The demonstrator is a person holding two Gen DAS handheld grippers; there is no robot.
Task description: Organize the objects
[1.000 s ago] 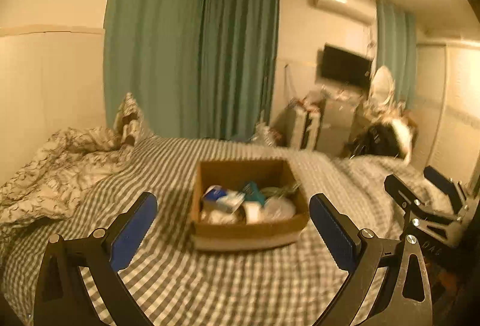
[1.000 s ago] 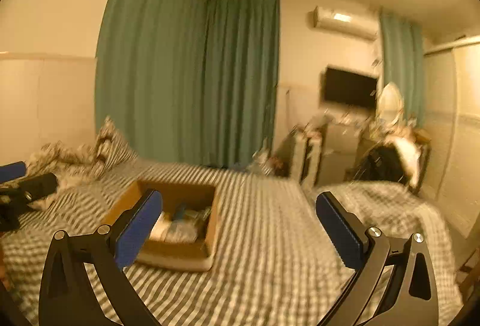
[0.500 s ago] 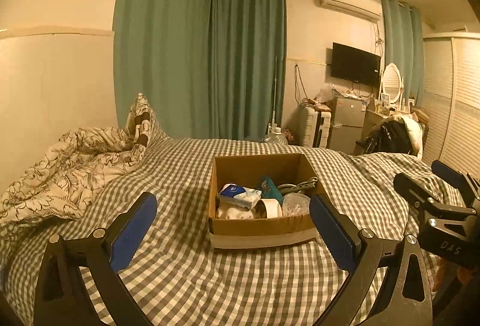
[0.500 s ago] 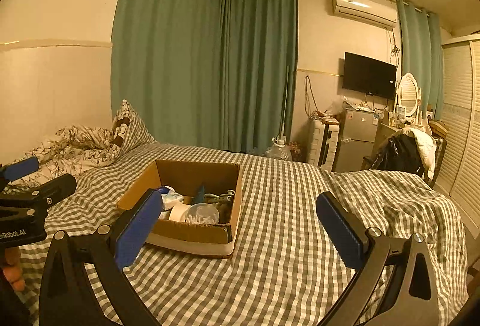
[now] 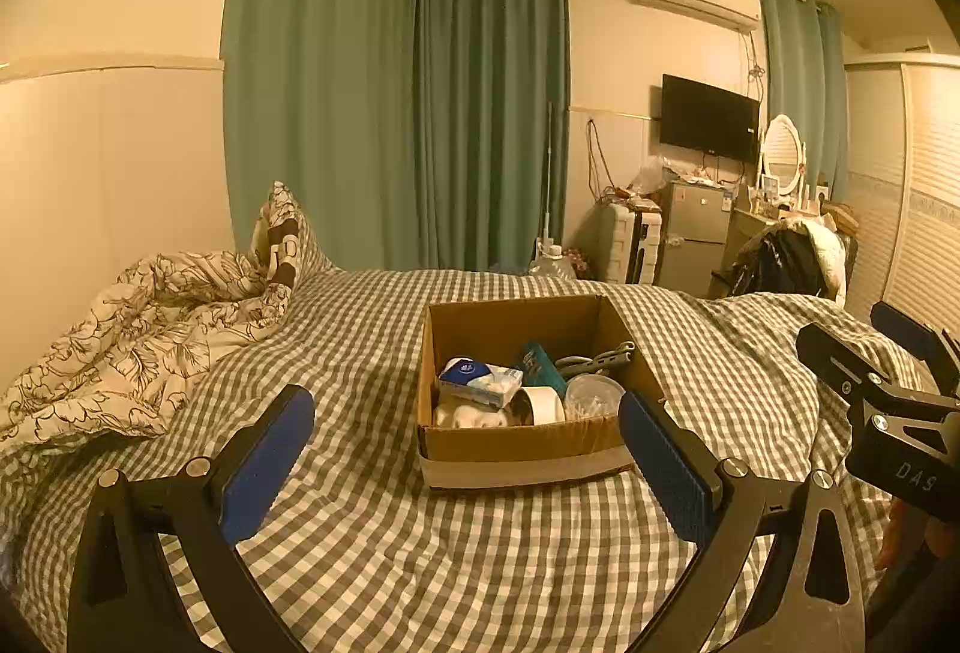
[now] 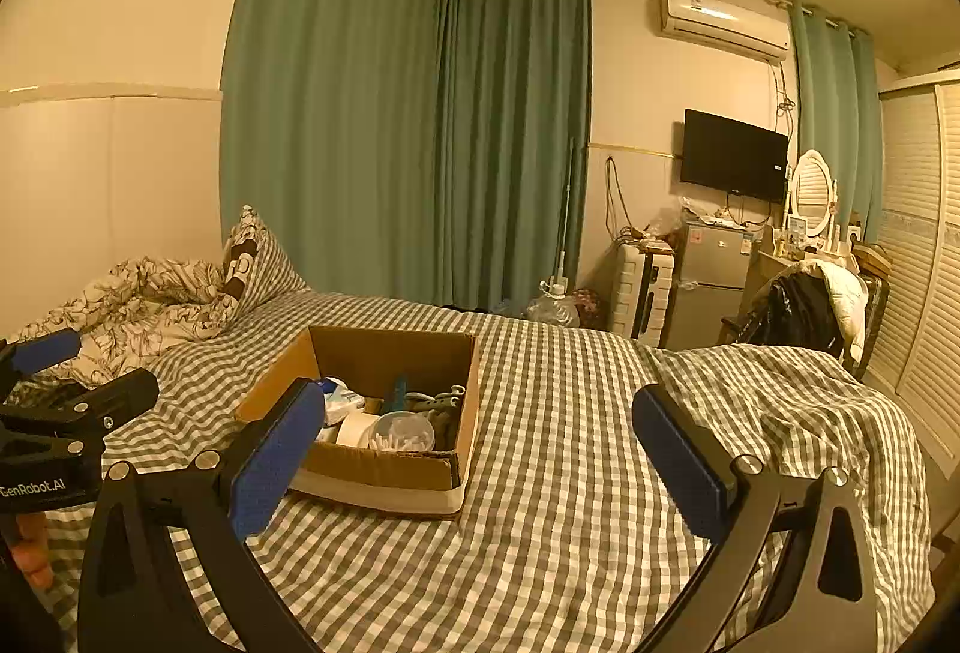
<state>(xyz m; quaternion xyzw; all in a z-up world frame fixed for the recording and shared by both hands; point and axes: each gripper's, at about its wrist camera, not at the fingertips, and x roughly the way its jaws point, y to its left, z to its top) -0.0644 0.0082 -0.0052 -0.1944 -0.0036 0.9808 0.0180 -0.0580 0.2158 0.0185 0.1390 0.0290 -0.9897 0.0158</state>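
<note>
Now, from the left: a rumpled quilt (image 5: 138, 347) lies at ten o'clock on the checked bed (image 5: 372, 545), and the box (image 5: 522, 449) sits at twelve, dead ahead of the left gripper (image 5: 465, 464), whose fingers stand wide apart and hold nothing. Inside lie a tissue pack (image 5: 480, 380), a tape roll (image 5: 543, 407), a tub of swabs (image 5: 591, 392), a teal packet (image 5: 540, 362) and what may be grey clips, too small to be sure. The right gripper (image 6: 480, 452) is likewise spread and empty, the box at its eleven o'clock.

Everything loose already sits in the box, so this fits either a pile awaiting sorting or a finished tidy; I cannot judge which.

Only the left view looks squarely down on the contents. Only the right shows the bare bed at three o'clock.
</note>
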